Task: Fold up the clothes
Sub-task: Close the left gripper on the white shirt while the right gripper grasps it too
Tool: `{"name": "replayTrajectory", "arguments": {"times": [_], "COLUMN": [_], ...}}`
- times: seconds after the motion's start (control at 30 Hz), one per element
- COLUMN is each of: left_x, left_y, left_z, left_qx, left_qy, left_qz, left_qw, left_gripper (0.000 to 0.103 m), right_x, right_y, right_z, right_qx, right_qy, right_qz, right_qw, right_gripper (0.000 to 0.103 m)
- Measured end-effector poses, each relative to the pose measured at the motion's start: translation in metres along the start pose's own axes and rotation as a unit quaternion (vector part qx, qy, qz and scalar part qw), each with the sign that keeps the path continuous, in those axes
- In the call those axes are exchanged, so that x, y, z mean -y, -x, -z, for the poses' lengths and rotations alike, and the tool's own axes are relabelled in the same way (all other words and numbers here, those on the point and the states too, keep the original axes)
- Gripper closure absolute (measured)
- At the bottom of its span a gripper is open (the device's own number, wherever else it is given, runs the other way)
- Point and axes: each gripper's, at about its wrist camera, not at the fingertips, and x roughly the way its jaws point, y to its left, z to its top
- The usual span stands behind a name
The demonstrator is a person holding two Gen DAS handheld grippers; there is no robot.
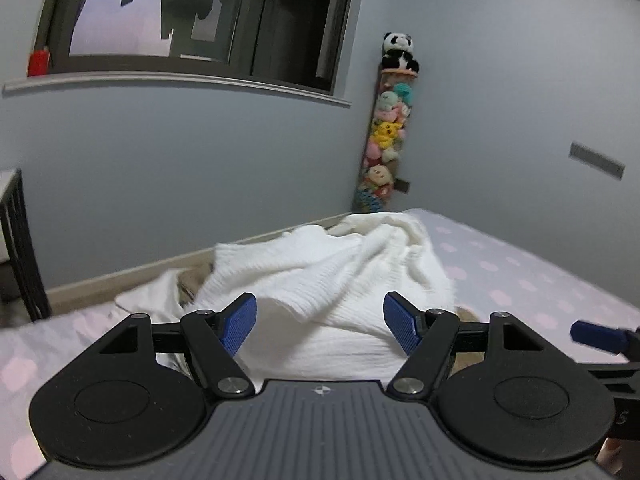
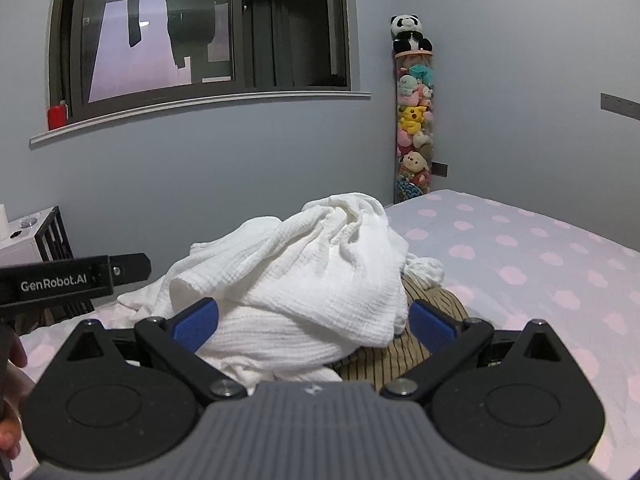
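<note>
We see a white crinkled cloth [image 2: 304,272] heaped in loose folds on the bed [image 2: 520,264], partly covering a striped tan garment [image 2: 400,356]. Both the left gripper [image 1: 320,326] and the right gripper [image 2: 314,320] have their fingers spread apart, holding nothing. The sheet is pale with pink dots (grey walls, dark window [image 2: 200,28]).

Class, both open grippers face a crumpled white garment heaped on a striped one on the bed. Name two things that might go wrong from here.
1. The crumpled white waffle-knit garment lies bunched over the tan striped garment; the open right gripper might pinch both layers together.
2. The white fabric shows no clear edge or corner, so the open left gripper may grab a mid-fold and tangle it further on the pink-dotted bedsheet.
</note>
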Motion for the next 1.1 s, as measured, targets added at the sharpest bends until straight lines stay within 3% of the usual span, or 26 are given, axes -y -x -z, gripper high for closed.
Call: {"name": "replayTrajectory", "arguments": {"times": [0.13, 0.43, 0.6, 0.83, 0.93, 1.03, 1.1], "left_x": [0.001, -0.012, -0.026, -0.030, -0.024, -0.020, -0.020], "left_y": [-0.023, -0.080, -0.106, -0.134, -0.148, -0.156, -0.160], "left_z": [-0.004, 0.001, 0.009, 0.009, 0.010, 0.010, 0.008], "left_qx": [-0.010, -0.074, -0.100, -0.102, -0.099, -0.100, -0.103], "left_qy": [-0.026, -0.049, -0.028, -0.024, -0.051, -0.060, -0.055], "left_qz": [-0.020, -0.013, 0.001, 0.001, -0.003, 0.002, 0.005], "left_qw": [0.9994, 0.9960, 0.9945, 0.9945, 0.9938, 0.9931, 0.9931], "left_gripper": [0.034, 0.034, 0.034, 0.034, 0.036, 0.048, 0.058], "right_x": [-0.005, -0.003, 0.002, 0.002, 0.001, 0.004, 0.010], "right_y": [-0.027, -0.080, -0.106, -0.141, -0.161, -0.182, -0.192], "right_z": [-0.001, -0.001, 0.001, 0.003, 0.007, 0.014, 0.018], "right_qx": [-0.019, -0.035, -0.048, -0.062, -0.076, -0.095, -0.109], "right_qy": [0.019, 0.041, 0.041, 0.052, 0.061, 0.056, 0.038], "right_qz": [0.006, 0.003, 0.002, -0.002, -0.002, 0.001, -0.003], "right_qw": [1.000, 0.999, 0.998, 0.997, 0.995, 0.994, 0.993], "right_gripper": [0.001, 0.002, 0.002, 0.005, 0.015, 0.021, 0.032]}}
